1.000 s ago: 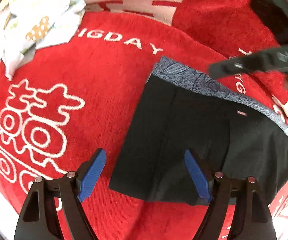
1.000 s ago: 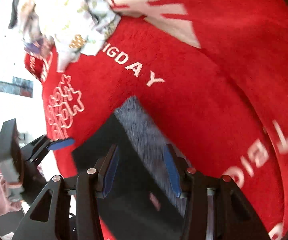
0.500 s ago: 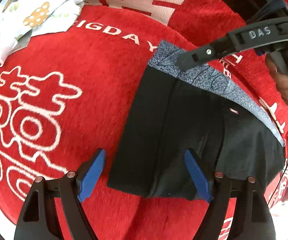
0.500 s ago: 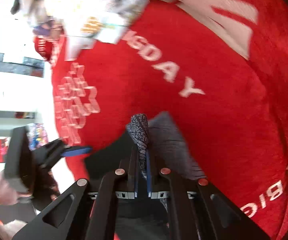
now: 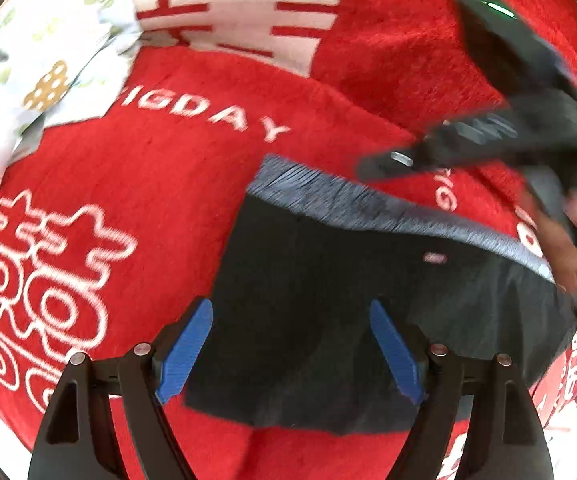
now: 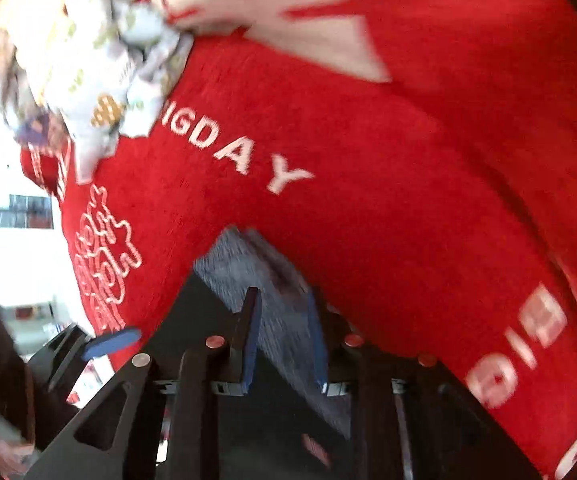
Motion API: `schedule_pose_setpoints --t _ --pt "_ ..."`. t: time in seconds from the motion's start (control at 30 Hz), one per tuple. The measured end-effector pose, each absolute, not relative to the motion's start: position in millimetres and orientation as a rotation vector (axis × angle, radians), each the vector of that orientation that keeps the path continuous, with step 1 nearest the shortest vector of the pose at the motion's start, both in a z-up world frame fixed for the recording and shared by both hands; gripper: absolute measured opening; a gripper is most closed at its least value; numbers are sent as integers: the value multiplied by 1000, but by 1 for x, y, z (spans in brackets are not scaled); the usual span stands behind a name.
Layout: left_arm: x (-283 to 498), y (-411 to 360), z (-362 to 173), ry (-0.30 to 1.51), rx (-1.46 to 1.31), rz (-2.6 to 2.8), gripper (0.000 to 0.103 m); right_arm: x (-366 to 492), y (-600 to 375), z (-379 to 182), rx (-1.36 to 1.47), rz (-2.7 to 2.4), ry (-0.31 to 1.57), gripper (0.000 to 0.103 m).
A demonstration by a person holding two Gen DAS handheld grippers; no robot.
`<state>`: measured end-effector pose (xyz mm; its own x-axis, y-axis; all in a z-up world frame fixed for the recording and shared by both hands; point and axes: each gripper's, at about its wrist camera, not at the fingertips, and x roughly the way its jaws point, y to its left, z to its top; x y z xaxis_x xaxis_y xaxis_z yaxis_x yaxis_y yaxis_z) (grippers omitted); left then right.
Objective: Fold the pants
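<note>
Black pants (image 5: 328, 300) with a grey waistband (image 5: 368, 204) lie flat on the red blanket (image 5: 148, 180). My left gripper (image 5: 290, 308) hovers open over their near hem, one blue pad off the cloth's left edge, the other above the fabric. In the right wrist view my right gripper (image 6: 282, 312) hangs over the waistband (image 6: 248, 272). Its jaws are opening; the grey band shows between the pads, which do not press on it. The right gripper also appears blurred at the upper right of the left wrist view (image 5: 372, 166).
A heap of pale patterned cloth (image 5: 48, 72) lies at the blanket's far left corner. White lettering runs across the blanket (image 6: 240, 156). A person's hand (image 5: 568, 248) holds the right gripper's handle. The blanket's left edge drops off toward a bright floor (image 6: 8, 260).
Half a second ago my right gripper pinched up a fold of the waistband. Its jaws have parted and the band lies flat again. The left gripper has stayed open over the hem.
</note>
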<state>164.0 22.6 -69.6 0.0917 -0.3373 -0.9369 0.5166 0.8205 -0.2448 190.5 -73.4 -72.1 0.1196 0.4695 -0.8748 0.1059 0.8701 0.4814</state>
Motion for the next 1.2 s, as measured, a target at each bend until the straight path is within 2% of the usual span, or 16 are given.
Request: schedule_pose_setpoints --t 0.13,0.23,0.3,0.33,0.37,0.57,0.63,0.67,0.8,0.9,1.1,1.2 --pt "168 -15 -72 1321 188 -640 82 134 -112 -76 600 225 1471 26" --pt "175 -49 -96 1340 215 -599 82 102 -143 -87 608 105 1440 25" --pt "177 -67 -109 1297 260 -544 89 89 -163 -94 614 -18 1418 23" --pt "177 -73 -107 1273 282 -530 89 80 -180 -95 682 -52 1388 18" --pt "177 -76 -106 1270 308 -521 89 72 -190 -91 717 -90 1368 19" --pt "159 -80 -69 1252 359 -554 89 -9 -236 -42 866 -100 1215 28" --pt "136 -86 -55 1260 362 -617 89 -54 -245 -34 991 -112 1182 43" --pt "125 -89 -51 1270 360 -646 89 -79 -247 -33 1065 -119 1163 45" --pt "76 -105 -55 1317 411 -737 89 -163 -235 -49 1321 -143 1140 46" --pt "57 -113 -80 1402 434 -726 89 -207 -230 -69 1427 -215 1119 46" --pt "39 -119 -87 1336 538 -726 93 -231 -232 -97 1567 -257 996 46" --pt "43 -122 -88 1357 524 -721 93 -233 -232 -104 1588 -264 1011 46"
